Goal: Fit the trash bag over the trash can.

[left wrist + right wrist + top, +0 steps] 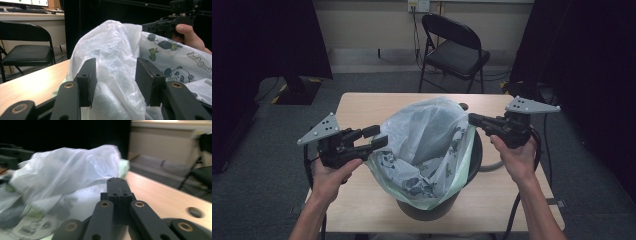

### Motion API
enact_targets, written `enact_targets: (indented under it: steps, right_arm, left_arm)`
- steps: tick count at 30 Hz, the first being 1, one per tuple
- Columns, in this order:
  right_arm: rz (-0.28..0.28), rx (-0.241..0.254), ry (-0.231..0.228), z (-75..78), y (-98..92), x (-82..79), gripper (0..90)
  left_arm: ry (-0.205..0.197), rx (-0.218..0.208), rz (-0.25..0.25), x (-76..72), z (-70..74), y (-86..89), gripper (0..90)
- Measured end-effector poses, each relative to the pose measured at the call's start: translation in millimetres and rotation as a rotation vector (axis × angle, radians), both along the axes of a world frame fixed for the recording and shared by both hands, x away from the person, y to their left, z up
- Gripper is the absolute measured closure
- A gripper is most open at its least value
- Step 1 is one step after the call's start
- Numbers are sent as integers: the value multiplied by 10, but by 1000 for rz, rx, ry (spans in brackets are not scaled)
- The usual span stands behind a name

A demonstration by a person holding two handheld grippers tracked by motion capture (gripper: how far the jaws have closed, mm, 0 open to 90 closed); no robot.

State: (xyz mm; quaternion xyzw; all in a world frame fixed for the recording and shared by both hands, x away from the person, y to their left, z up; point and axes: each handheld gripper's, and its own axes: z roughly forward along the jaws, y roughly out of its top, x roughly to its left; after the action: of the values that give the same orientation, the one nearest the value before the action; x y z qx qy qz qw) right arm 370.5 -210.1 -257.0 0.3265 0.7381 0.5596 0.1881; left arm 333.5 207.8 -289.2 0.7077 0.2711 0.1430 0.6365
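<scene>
The place looks like a lab or recording room rather than a home: black curtains [267, 35] hang on both sides, a folding chair [454, 50] stands on grey carpet [257, 165], cables run to a wall socket [418, 5], and a monitor [25, 2] sits on a desk.

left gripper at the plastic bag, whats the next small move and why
Probably close the left gripper on the fold of plastic bag between its jaws. In the left gripper view the jaws stand apart with the clear film bulging between them, pads not pressing it. The right gripper is shut at the far edge of the bag, over the black bin, so a grip on this side looks the likely next step.
</scene>
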Motion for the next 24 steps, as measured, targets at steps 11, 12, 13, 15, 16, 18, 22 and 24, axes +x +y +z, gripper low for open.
enact_targets:
  steps: [11,12,13,15,16,18,22,24]
  right_arm:
    - [-65,-4,52,-194,-149,48,900]
    - [-77,-22,56,-195,-146,52,900]
    - [-76,-29,67,-200,-144,62,900]
    - [-84,-47,79,-237,-139,81,900]
    - [-78,-49,90,-272,-140,93,900]
    - [-67,-41,105,-344,-151,105,900]
    - [-57,-35,131,-450,-150,136,900]
    - [-56,-61,141,-501,-116,152,900]
  left_arm:
    - [13,6,18,21,-26,-13,450]
    - [17,8,18,26,-29,-17,439]
    - [19,6,16,28,-36,-24,428]
    - [21,8,6,23,-48,-40,425]
    - [21,10,3,18,-53,-47,423]
    - [20,17,2,23,-58,-57,416]
    - [21,0,1,38,-51,-58,409]
    - [22,-6,3,42,-51,-66,401]
